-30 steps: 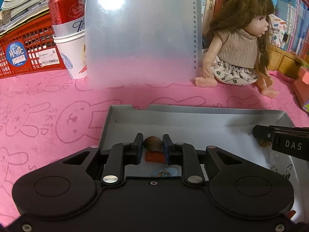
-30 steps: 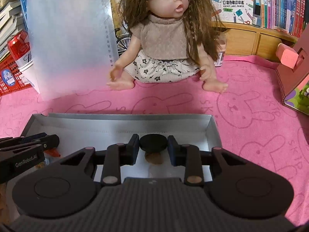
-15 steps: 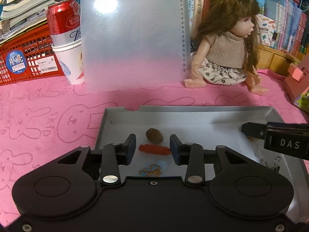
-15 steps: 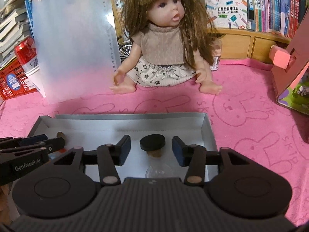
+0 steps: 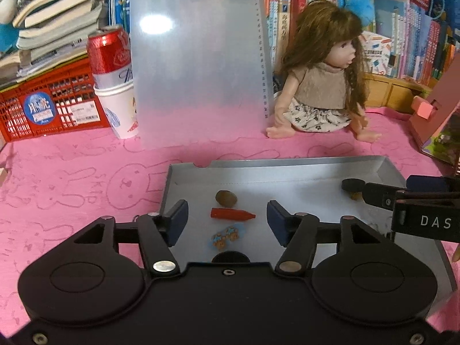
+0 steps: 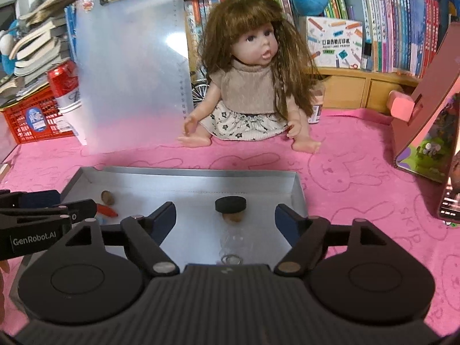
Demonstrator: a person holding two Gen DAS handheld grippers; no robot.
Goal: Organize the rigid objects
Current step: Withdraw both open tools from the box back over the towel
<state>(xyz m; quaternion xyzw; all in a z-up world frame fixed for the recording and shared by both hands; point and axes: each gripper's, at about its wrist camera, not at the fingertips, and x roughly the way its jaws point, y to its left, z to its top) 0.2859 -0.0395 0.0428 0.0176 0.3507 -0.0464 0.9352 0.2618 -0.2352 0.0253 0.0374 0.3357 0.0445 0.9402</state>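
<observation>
A shallow grey box [image 5: 287,163] [image 6: 184,172] lies on the pink cloth. Inside it rest a brown nut [image 5: 226,197] [image 6: 107,197], a red crayon-like stick [image 5: 232,214] [image 6: 107,210], a small blue bear sticker [image 5: 227,236] and a black-capped cork stopper [image 6: 231,207] [image 5: 353,187] with a clear little bottle [image 6: 233,244] below it. My left gripper [image 5: 227,219] hovers over the stick, jaws opening, nothing pressed between them. My right gripper [image 6: 225,219] hangs above the stopper, jaws opening wide and apart from it.
A doll [image 5: 322,86] [image 6: 250,86] sits behind the box. A frosted clipboard [image 5: 198,63] leans upright at the back, beside a red can on a paper cup [image 5: 113,86] and a red crate [image 5: 43,100]. A pink cardboard house [image 6: 428,120] stands at right, books behind.
Both grippers let go and opened, pulling back and up. The red stick now lies free under the left gripper; the black-capped stopper lies free under the right one.
</observation>
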